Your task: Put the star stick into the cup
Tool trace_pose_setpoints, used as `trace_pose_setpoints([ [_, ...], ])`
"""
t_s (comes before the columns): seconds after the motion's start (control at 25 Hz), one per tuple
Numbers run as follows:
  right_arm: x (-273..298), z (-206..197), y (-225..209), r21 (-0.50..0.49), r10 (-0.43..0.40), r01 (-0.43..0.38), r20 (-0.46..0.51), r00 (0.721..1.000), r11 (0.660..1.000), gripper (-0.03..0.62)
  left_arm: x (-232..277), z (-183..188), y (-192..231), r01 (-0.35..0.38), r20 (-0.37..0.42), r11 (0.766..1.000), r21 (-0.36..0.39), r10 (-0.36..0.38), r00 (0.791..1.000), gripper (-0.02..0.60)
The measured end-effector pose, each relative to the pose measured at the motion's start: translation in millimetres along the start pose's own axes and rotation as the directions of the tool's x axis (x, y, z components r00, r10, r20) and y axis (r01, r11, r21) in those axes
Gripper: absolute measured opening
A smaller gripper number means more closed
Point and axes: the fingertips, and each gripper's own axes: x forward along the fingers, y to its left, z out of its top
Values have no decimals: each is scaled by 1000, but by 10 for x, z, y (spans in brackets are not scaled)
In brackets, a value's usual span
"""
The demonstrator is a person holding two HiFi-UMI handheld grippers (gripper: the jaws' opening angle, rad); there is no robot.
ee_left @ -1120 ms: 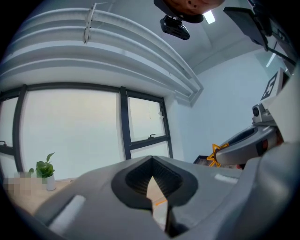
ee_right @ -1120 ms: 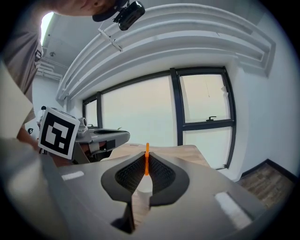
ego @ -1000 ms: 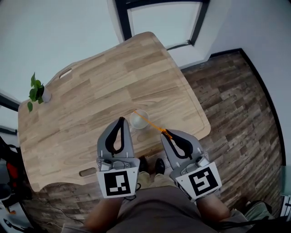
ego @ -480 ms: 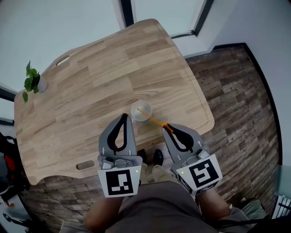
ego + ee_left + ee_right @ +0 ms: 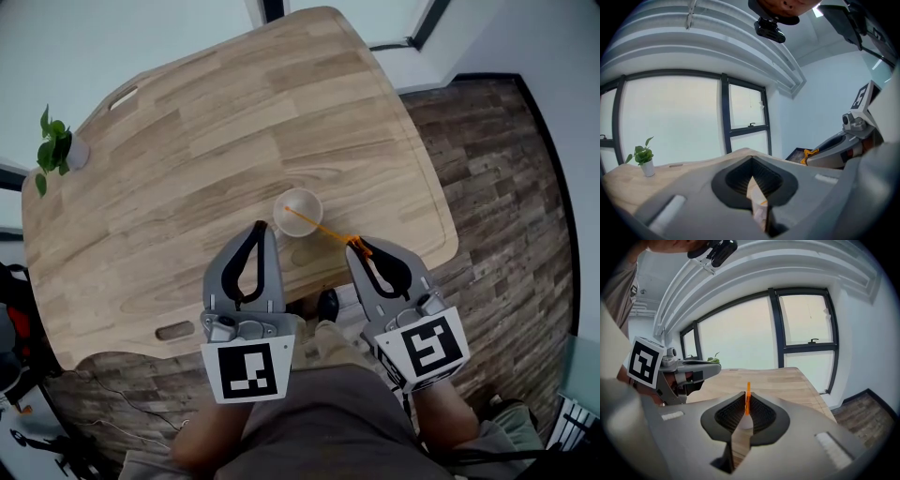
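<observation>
Head view: my right gripper (image 5: 357,249) is clamped on the star stick (image 5: 323,230) at its star end. The orange stick slants up-left from the jaws, and its far tip sits inside the rim of the cup (image 5: 298,212); can't tell how deep it goes. The cup is upright on the wooden bench (image 5: 216,122), near the front edge, just ahead of both grippers. My left gripper (image 5: 261,229) is just left of the cup, jaws together, not touching it as far as I can see. Right gripper view confirms it: jaws pinched on the stick (image 5: 748,397), which stands straight up out of the tips, with the pale cup (image 5: 746,423) showing through the gap below. Left gripper view: jaws shut on nothing, only bench wood in the slit; the orange star (image 5: 810,154) shows off to the right at the right gripper's (image 5: 834,146) tips. Potted plant (image 5: 54,150) sits at the bench's far left edge, well apart from everything.
</observation>
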Motion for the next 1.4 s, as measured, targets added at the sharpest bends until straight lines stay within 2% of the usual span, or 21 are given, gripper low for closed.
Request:
trace_pose_setpoints([
  [0.48,13,-69,-93,26,-23,22,31,999,999,90,17,-13,-75,18,-17,1000,18,-18,1000,0],
  [0.76,-106,133,-110,6,-25,25,102,994,1000,109,-3,131,-119,19,15,1000,19,-19,1000,0],
  [1.08,-291,632,5,-40,-20,30,226,974,999,115,-152,563,-121,5,122,1000,3,-5,993,0],
  [1.4,-538,1312,204,-90,-14,51,378,926,995,105,-404,1101,-69,-17,243,1000,26,10,970,0],
])
